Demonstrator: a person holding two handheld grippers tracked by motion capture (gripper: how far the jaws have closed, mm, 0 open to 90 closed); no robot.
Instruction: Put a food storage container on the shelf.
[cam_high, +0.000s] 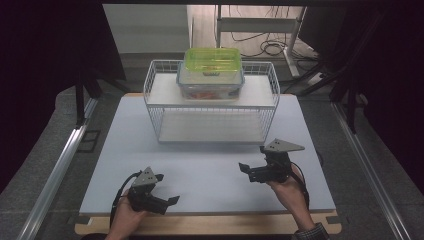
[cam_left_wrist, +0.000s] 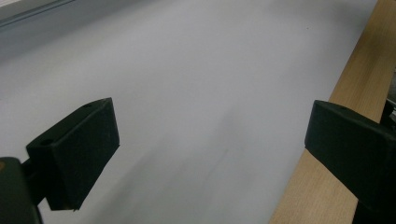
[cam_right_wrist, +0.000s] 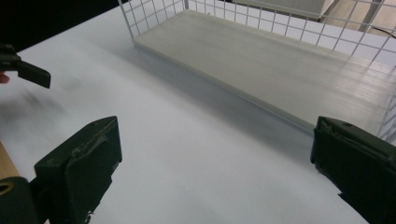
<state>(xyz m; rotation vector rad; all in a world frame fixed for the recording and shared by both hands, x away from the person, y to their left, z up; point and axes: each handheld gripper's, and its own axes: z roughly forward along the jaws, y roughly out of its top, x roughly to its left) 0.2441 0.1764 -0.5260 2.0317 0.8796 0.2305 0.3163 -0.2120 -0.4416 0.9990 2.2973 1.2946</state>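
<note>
Left tongs (cam_high: 167, 192) and right tongs (cam_high: 252, 164) both gape wide, empty, low over the pale grey desk (cam_high: 210, 175). Green-lidded clear plastic box (cam_high: 212, 75) sits at 12 o'clock atop white wire rack (cam_high: 161, 107). Risk: an uneven two-sided grasp could tip the box off the rack.

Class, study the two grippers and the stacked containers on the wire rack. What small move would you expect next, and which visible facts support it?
Probably the right gripper moves forward toward the wire rack. Both grippers are open and hold nothing, low over the white table. The right one sits nearer the rack, and its own view faces the bare lower shelf. The green-lidded container rests on a clear container on the top shelf. The left gripper is at the near edge.
</note>
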